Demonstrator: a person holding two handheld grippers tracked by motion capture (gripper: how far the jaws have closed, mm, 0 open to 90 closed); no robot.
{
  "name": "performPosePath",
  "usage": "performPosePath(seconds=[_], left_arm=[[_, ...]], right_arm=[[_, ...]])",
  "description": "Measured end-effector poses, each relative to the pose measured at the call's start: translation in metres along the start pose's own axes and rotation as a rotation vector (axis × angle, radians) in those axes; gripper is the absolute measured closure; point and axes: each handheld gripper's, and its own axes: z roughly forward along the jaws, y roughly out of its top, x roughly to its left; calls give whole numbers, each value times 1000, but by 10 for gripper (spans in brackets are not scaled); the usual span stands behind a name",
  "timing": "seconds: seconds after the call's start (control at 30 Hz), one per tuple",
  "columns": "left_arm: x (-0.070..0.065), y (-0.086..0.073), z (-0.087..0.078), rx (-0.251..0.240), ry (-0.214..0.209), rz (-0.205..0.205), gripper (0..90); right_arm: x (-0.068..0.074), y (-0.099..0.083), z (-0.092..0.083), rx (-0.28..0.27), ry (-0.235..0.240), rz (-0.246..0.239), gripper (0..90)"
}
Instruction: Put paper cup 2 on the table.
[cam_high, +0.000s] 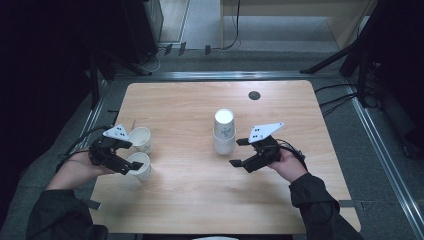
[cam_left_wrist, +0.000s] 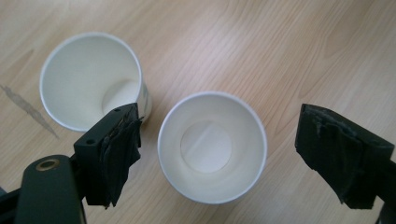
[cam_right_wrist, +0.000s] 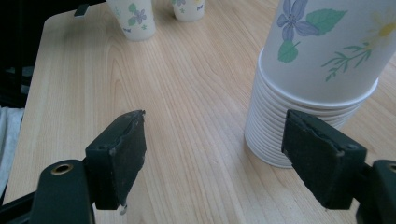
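Two white paper cups stand upright at the table's left: a far cup (cam_high: 140, 138) (cam_left_wrist: 91, 79) and a near cup (cam_high: 140, 165) (cam_left_wrist: 212, 147). My left gripper (cam_high: 130, 154) (cam_left_wrist: 224, 156) is open, its jaws on either side of the near cup with gaps on both sides. A stack of upside-down flowered cups (cam_high: 224, 132) (cam_right_wrist: 322, 60) stands mid-table. My right gripper (cam_high: 239, 152) (cam_right_wrist: 219, 156) is open just right of the stack and holds nothing. In the right gripper view the stack sits ahead of the right-hand jaw, with the two single cups (cam_right_wrist: 135, 14) far off.
The wooden table (cam_high: 200, 200) has a black round grommet (cam_high: 254, 95) near its far edge. Bare wood lies between the single cups and the stack. Dark stands and cables (cam_high: 340, 95) ring the table on the floor.
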Motion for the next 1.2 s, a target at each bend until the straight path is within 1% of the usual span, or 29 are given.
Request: performPosePath(seconds=[0.07,0.1,0.13,0.23,0.33,0.37,0.4,0.43,0.47,0.53,0.6,0.7,0.73,0.8,0.83,1.0,1.1,1.2], left_arm=[[0,4,-3,-10,8,-19,151],[-1,5,-4,-20,3,-23,151],[-3,7,-5,-27,-4,-22,152],[-8,12,-4,-33,-9,-4,152],[-12,18,-3,-47,-15,-15,152],[-13,20,-3,-59,-21,-19,152],[-14,22,-3,-74,-39,-19,153],[-15,23,-3,-90,-52,-14,153],[-16,25,-3,-105,-55,-5,153],[-19,28,-3,-121,-70,4,156],[-21,31,-2,-129,-66,8,156],[-24,37,3,-135,-60,0,156],[-25,39,5,-140,-72,-11,156],[-24,42,9,-159,-110,-30,156],[-25,43,12,-164,-115,-35,156],[-32,50,24,-157,-107,-14,158],[-37,56,30,-169,-111,0,158],[-41,60,35,-170,-117,9,158]], right_arm=[[0,0,0,-1,0,0,221],[0,0,0,-2,0,0,221],[0,0,0,-2,0,0,221],[0,0,0,0,1,1,221],[0,0,-1,-1,0,-3,221],[1,0,-1,1,1,-2,221],[1,0,-1,-1,1,-3,221],[1,0,-1,-1,0,-2,221],[1,0,-1,0,-1,-3,221],[2,-1,-2,3,-3,-5,221],[2,-1,-2,5,-3,-7,221],[3,-2,-3,5,-4,-2,221],[3,-3,-3,5,-5,-5,221],[4,-3,-3,8,-3,-3,221],[4,-4,-4,5,-6,-4,221],[5,-6,-6,12,-10,3,221],[5,-7,-8,9,-15,4,221],[6,-9,-9,8,-19,6,221]])
